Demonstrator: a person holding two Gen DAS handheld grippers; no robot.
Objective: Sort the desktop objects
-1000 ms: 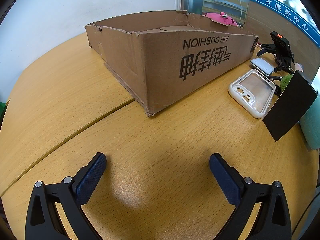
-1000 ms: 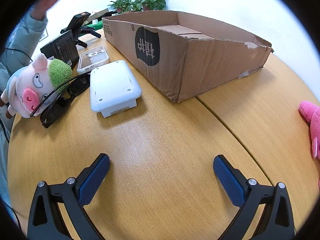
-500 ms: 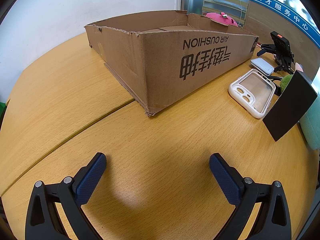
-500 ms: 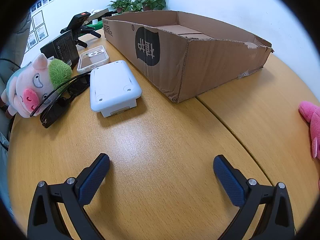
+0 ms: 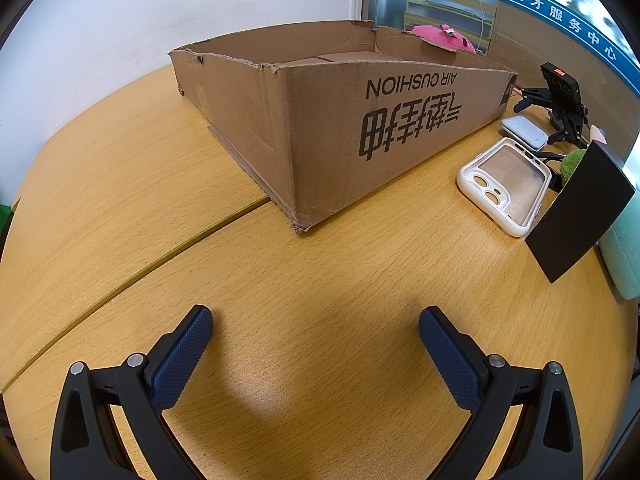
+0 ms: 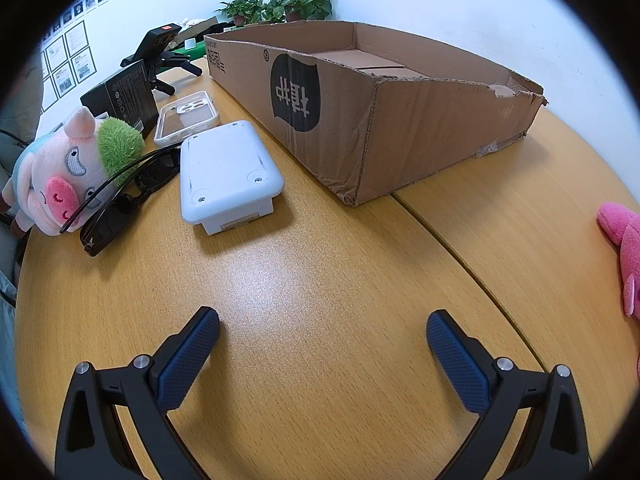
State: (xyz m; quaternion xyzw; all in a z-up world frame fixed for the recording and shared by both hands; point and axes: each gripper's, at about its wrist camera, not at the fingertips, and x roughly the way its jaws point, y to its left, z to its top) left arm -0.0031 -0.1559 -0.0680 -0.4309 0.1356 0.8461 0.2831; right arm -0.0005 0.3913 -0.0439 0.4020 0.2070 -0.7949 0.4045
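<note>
Cardboard box (image 6: 400, 120) sits upper centre of the right wrist frame, open top, only its own bottom flaps visible inside; in the left wrist view it fills upper centre too (image 5: 320, 120). Items to sort are left of it in the right view: white plastic box (image 6: 224, 176) lying flat just beside the carton, sunglasses (image 6: 128, 196) touching its left edge and resting against the pig plush (image 6: 60, 176) at mid-left. Clear phone case (image 6: 186, 118) behind the white box, black carton (image 6: 120, 96) upright behind that, phone on a tripod (image 6: 158, 46) upper left. Pink plush (image 6: 624, 248) at right edge, well apart from the rest. All on the wooden table (image 6: 320, 272). Right gripper (image 6: 322, 330) bottom centre, jaws wide, nothing between them. Left gripper (image 5: 316, 326) same: wide, empty, over bare table
</note>
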